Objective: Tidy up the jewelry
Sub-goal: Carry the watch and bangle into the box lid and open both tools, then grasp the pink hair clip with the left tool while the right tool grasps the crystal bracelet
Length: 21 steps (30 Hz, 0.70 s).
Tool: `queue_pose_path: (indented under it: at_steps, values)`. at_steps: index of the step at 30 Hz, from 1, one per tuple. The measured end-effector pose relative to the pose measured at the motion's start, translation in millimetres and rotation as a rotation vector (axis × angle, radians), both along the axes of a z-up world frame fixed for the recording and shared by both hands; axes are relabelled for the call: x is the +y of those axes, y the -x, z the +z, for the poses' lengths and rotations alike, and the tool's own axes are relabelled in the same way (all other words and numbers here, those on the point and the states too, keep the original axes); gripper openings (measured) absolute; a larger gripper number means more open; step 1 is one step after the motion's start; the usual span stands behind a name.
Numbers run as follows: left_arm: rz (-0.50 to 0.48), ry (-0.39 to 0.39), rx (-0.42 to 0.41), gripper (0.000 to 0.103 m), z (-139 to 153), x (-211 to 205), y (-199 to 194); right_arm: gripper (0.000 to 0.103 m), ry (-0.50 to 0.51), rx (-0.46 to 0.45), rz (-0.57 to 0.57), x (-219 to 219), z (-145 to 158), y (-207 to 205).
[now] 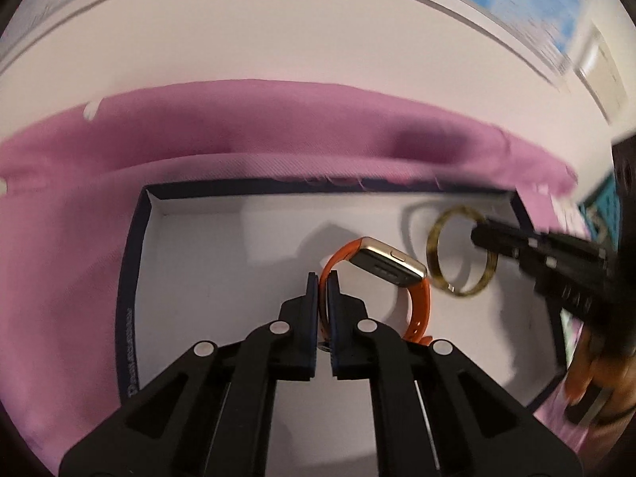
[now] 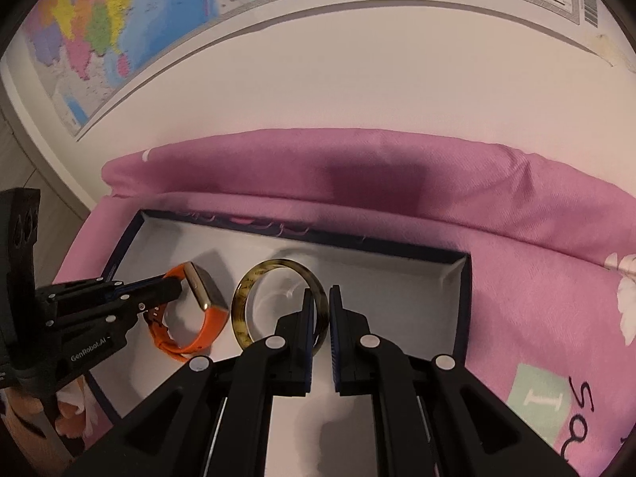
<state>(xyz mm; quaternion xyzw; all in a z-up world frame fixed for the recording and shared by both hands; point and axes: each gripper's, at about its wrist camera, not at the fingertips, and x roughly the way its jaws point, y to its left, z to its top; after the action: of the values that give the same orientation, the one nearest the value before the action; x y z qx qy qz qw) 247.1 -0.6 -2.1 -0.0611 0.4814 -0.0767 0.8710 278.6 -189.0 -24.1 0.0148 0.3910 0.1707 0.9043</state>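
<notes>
placement is the step judged in hand. the left claw (image 1: 322, 278) is closed on the strap of the orange-banded, gold-cased watch (image 1: 391, 268); the right claw (image 2: 318, 298) is pinched on the amber tortoiseshell bangle (image 2: 278, 302). both pieces are held inside the shallow white, navy-rimmed box (image 2: 465, 298) on pink bedding (image 2: 516, 214). each should be lowered flat, kept apart, then released gently. the wall map (image 2: 99, 28) is sharp only in the right view; the left view is blurred.

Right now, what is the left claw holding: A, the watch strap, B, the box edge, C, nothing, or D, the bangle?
A: the left claw is shut on the orange strap of the watch, over the box.
</notes>
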Motion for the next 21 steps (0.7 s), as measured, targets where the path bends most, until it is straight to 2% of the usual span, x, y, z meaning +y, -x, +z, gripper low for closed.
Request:
queue_pose_path:
  at_steps: [5,8,11,14,15,17,20,21]
  values:
    - [0.095,0.071,0.042,0.006,-3,4,-18,0.007,0.015,0.013,-0.027,-1,0,-11]
    - [0.136,0.119,0.05,0.008,-4,8,-22,0.012,-0.02,0.033,-0.048,-6,-5,-15]
    - [0.152,0.16,0.056,0.01,-5,9,-22,0.016,-0.042,0.011,-0.066,-14,-4,-8]
    - [0.143,0.159,0.035,0.023,-2,7,-16,0.022,-0.052,-0.034,-0.07,-19,4,4]
    - [0.138,0.142,0.013,0.028,2,6,-12,0.027,-0.055,-0.053,-0.054,-20,8,12]
    - [0.127,0.124,-0.023,0.032,9,7,-2,0.033,-0.067,-0.085,-0.017,-21,15,29]
    - [0.094,0.068,-0.113,0.052,26,7,20,0.035,-0.06,-0.136,0.057,-21,22,65]
    - [0.08,0.051,-0.145,0.052,32,6,27,0.037,-0.053,-0.152,0.089,-21,23,79]
